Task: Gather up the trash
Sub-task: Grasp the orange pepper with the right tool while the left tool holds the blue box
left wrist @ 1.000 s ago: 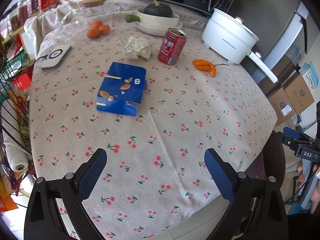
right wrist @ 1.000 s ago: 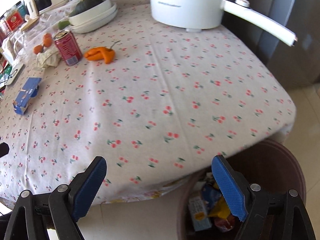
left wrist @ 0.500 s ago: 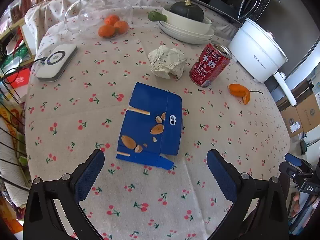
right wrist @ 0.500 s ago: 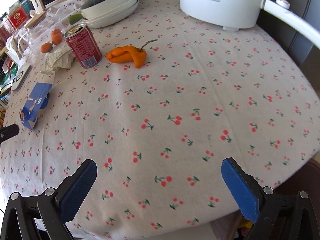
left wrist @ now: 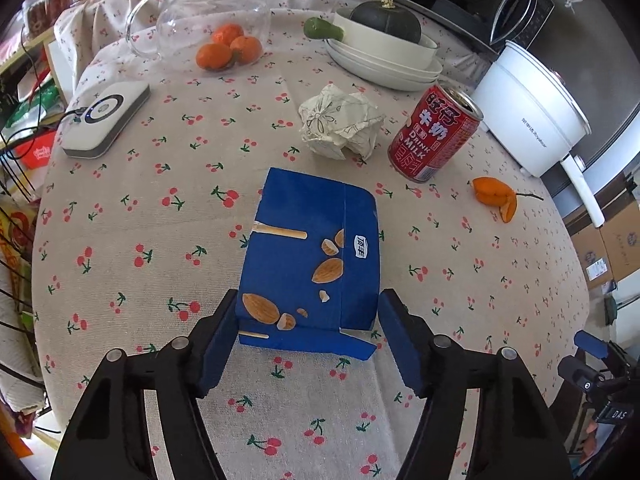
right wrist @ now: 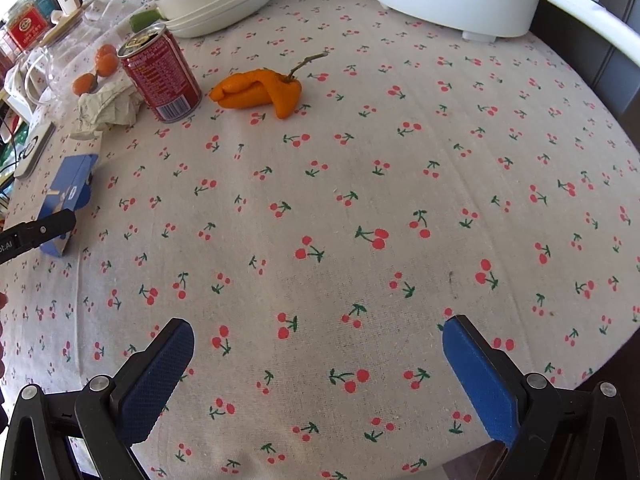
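Left gripper [left wrist: 306, 330] closing around the blue almond-snack box [left wrist: 310, 264], pads not yet pressing; right gripper [right wrist: 318, 364] gapes wide over bare tablecloth [right wrist: 360, 184].

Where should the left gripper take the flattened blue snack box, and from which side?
Across the near end of the blue box, coming down from above. It lies flat with its long sides running away from the left gripper, whose jaws already straddle that end and are closing. The left pad seems against the edge; the right shows a gap. Stay above the loose bottom flap.
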### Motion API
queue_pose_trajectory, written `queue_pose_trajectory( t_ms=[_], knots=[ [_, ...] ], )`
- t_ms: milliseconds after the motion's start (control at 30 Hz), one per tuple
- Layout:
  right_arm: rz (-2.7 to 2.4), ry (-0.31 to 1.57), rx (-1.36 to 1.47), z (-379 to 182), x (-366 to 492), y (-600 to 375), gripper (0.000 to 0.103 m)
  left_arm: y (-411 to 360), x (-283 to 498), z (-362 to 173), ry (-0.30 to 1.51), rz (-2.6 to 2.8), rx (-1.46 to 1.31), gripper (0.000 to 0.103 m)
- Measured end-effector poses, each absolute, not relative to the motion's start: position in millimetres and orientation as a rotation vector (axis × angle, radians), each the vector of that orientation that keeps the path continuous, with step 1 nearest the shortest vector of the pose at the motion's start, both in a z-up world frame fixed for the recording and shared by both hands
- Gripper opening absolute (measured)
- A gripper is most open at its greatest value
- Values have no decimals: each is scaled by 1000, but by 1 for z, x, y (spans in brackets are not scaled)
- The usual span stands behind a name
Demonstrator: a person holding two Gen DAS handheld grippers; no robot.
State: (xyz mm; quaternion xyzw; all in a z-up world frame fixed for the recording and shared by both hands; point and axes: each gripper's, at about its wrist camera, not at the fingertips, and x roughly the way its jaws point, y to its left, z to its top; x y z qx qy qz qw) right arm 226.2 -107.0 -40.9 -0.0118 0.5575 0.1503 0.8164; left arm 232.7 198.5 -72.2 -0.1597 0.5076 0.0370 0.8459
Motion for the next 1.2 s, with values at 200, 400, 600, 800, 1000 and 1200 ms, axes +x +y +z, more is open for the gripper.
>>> queue_pose_trajectory(
  t_ms=[200,400,600,800,1000,1200],
  knots=[
    [330,1181,-46,-40,223,-98,102,200,218,-64,1083,37,-393,31],
    [339,1166,-52,-37,221,-88,102,208,207,-56,1057,46,-402,31],
    [345,1164,-17,-36,221,-83,102,220,206,-52,1054,65,-480,65],
    [344,1161,-5,-34,223,-85,102,197,224,-52,1047,139,-472,84],
    [323,1171,13,-37,227,-95,102,170,246,-70,1070,276,-360,84],
    [312,1169,7,-37,228,-103,102,166,243,-80,1040,327,-284,79]
  ],
)
